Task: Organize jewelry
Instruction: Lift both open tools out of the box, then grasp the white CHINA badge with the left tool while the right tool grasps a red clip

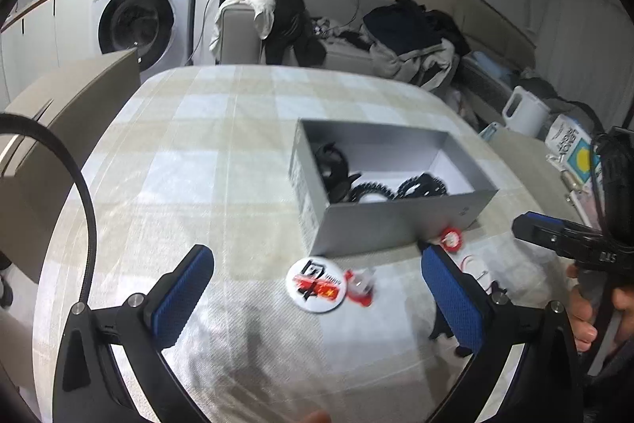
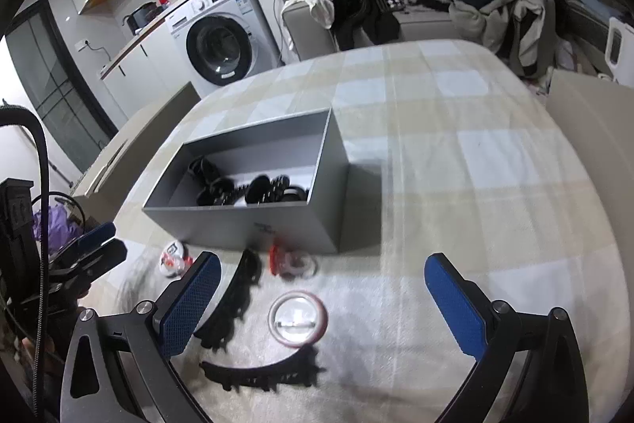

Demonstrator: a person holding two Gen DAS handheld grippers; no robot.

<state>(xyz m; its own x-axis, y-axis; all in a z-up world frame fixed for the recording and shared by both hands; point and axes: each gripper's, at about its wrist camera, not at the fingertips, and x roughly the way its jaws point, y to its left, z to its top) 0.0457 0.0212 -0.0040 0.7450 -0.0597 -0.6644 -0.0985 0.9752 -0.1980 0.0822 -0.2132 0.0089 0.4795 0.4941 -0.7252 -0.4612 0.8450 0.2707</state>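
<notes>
Jewelry pieces lie on a checked, soft-woven tablecloth [image 2: 455, 153] just in front of a grey rectangular cardboard box [image 2: 253, 224]: 2 curved, black, toothed hair combs [image 2: 237, 300], a flat round white badge [image 1: 316, 283] printed in red and black, a clear-faced round badge [image 2: 297, 318] with a pinkish rim. More black toothed pieces [image 2: 253, 191] sit inside the box. Both the left gripper [image 1: 317, 298] and the right gripper [image 2: 321, 302] angle down over the cloth, textured blue pads spread wide, holding nothing
</notes>
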